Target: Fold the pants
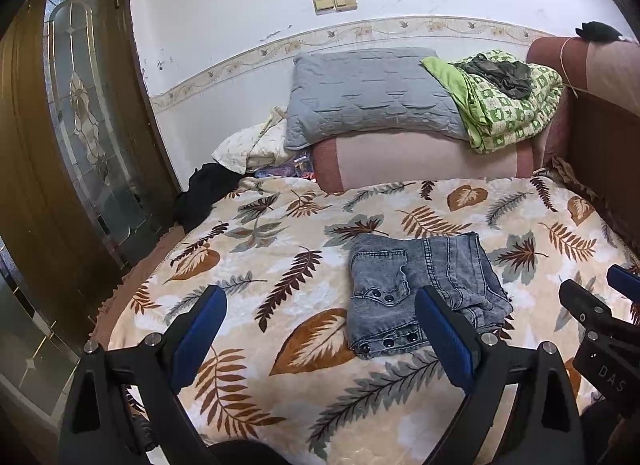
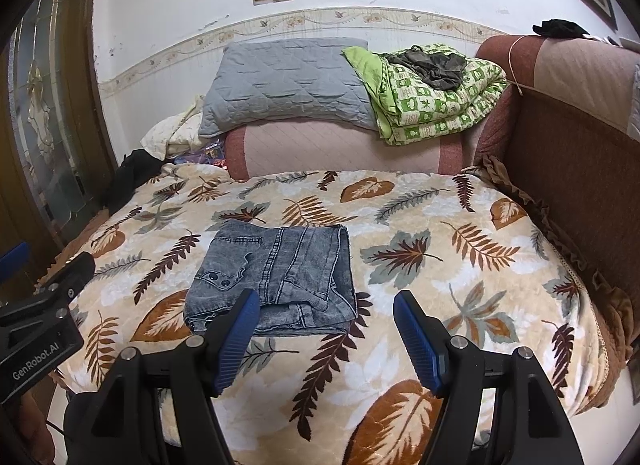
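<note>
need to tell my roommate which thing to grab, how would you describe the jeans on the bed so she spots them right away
Start at the bed's leaf-print blanket. Near its front middle, well in front of the grey pillow, lie the jeans, folded into a flat square. They are the only faded blue denim there, with dark snap buttons along one edge.

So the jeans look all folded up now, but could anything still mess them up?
Maybe, in two ways. The folded grey-blue denim jeans lie on a soft leaf-patterned plush blanket, so the loose layers at the near edge could slide apart if bumped. Both the open left hand-held gripper and the open right hand-held gripper hover right by that near edge, so a finger could snag the fabric and drag the fold open when moving away.
</note>
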A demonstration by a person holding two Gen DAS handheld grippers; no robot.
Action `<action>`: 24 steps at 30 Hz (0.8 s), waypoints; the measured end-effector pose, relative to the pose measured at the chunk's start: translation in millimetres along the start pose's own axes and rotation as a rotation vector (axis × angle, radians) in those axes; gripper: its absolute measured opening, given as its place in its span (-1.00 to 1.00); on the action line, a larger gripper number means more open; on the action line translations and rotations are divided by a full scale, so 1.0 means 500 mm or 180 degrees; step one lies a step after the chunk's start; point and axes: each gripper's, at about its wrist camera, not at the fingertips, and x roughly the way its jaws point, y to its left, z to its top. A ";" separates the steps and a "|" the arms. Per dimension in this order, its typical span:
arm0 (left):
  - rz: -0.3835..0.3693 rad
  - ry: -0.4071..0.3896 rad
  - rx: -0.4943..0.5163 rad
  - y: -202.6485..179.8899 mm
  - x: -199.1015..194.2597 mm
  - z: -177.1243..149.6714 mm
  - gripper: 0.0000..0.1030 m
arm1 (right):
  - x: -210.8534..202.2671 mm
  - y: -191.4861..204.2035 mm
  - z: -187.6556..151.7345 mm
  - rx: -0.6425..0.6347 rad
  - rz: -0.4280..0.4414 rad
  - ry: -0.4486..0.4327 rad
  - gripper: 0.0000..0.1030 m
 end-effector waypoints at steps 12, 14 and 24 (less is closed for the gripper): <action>-0.0019 0.0029 0.0069 -0.012 0.001 -0.008 0.85 | 0.002 0.000 -0.005 -0.0022 -0.0017 -0.0004 0.42; -0.0021 0.0032 0.0061 -0.012 0.001 -0.008 0.85 | 0.001 -0.002 -0.005 -0.0004 -0.0015 -0.0006 0.42; -0.0062 0.0022 0.0082 -0.021 -0.007 -0.001 0.85 | -0.006 -0.007 -0.006 -0.0004 -0.0028 -0.0041 0.42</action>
